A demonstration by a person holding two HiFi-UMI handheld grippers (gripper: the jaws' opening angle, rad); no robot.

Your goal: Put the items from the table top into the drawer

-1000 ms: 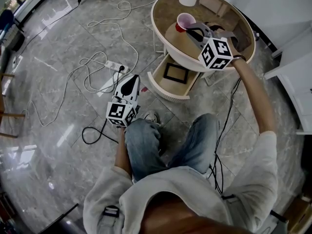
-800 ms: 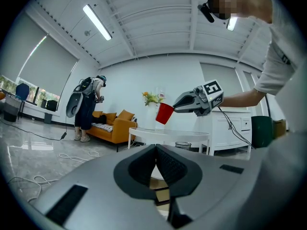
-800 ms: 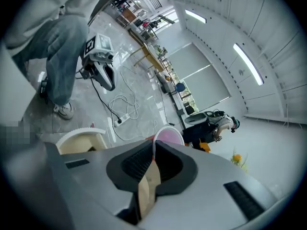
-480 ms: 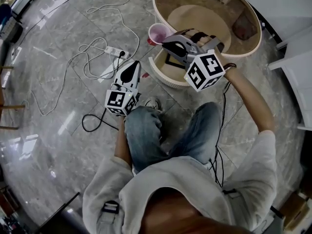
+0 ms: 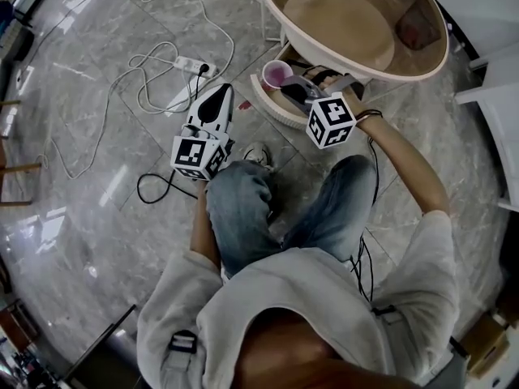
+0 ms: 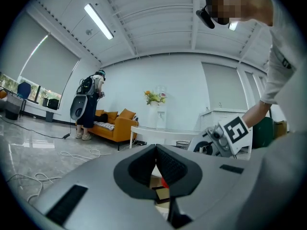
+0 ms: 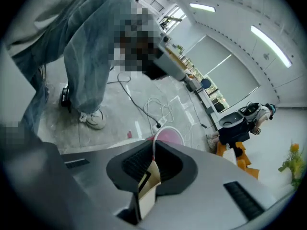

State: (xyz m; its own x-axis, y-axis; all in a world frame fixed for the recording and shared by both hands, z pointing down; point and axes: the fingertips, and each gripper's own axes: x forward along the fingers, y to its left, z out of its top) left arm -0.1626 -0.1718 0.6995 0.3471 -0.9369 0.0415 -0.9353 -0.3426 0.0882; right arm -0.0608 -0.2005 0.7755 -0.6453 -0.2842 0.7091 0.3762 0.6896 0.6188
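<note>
Pinching the pink cup point(image 5: 276, 73), likely light and stiff, by its thin rim, the right tool point(image 5: 290, 82) hangs above the drawer point(image 5: 266, 107).

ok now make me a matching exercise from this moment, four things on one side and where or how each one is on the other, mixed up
Things:
1. pink cup
2. left hand-held gripper
3. power strip
4. drawer

Places or states:
A. lying on the floor
B. pulled open under the round table
C. pinched by its rim in the right hand-held gripper
D. shut, with nothing in it

Pairs: 1-C, 2-D, 3-A, 4-B
</note>
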